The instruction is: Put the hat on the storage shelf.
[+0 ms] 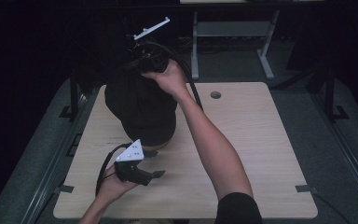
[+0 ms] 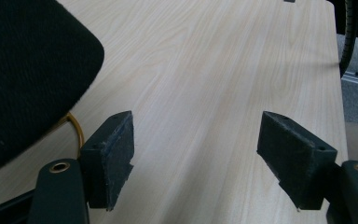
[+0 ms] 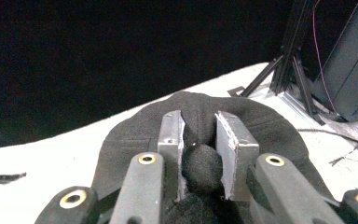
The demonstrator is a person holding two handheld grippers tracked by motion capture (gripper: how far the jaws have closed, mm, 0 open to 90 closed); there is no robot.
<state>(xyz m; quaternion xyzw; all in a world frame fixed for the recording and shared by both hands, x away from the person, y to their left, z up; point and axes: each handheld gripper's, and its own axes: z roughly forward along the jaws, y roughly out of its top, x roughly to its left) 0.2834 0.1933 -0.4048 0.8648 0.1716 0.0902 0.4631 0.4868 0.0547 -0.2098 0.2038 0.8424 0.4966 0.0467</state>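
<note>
The right tool (image 3: pixel 199 161) pinches a fold at the top of the black knit hat (image 1: pixel 140 109), which stands near the surface's (image 1: pixel 251 140) far left corner, while the left tool (image 2: pixel 198 158) waits wide and empty by its near side; lifting it clear probably needs a steady upward pull.

**Handheld grippers and the arms that carry them**

A grey three-cornered plate dotted with dark screws is seen on the left gripper (image 1: pixel 140 171), at seven o'clock on the table. Black jaws with rough dark pads and brass-ringed holes are shown on both. A black cable trails from the right gripper (image 3: pixel 200 161). A black short sleeve is worn.
</note>
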